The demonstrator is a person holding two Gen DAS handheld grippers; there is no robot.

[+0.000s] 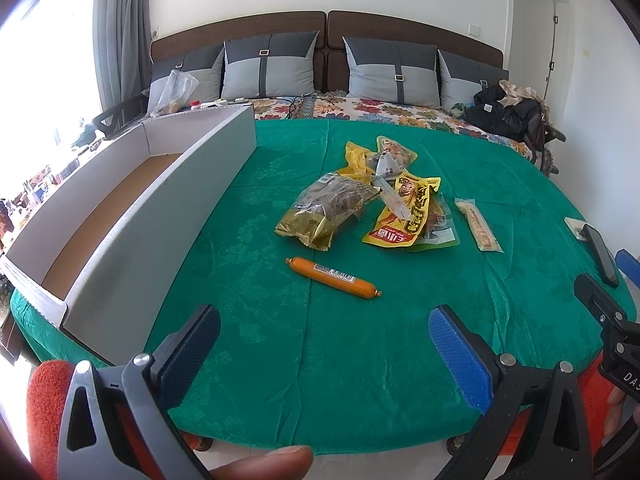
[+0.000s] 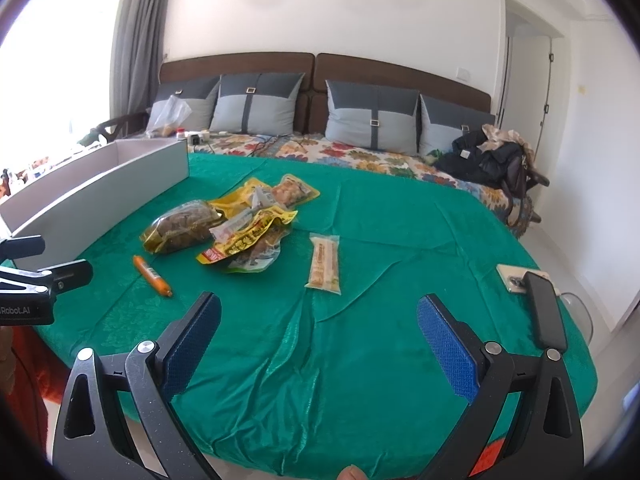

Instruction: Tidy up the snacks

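A heap of snack packets lies mid-table on the green cloth: a gold-and-brown bag, a yellow packet and a nut packet behind. An orange sausage lies nearer, alone. A pale bar packet lies to the right. An open white cardboard box stands at the left. My left gripper hovers open over the near table edge, short of the sausage. My right gripper is open too, empty, near the bar packet.
Two phones lie at the table's right edge. Behind the table a bed with grey pillows carries a plastic bag and dark clothes. A window and curtain are at the left, a doorway at the right.
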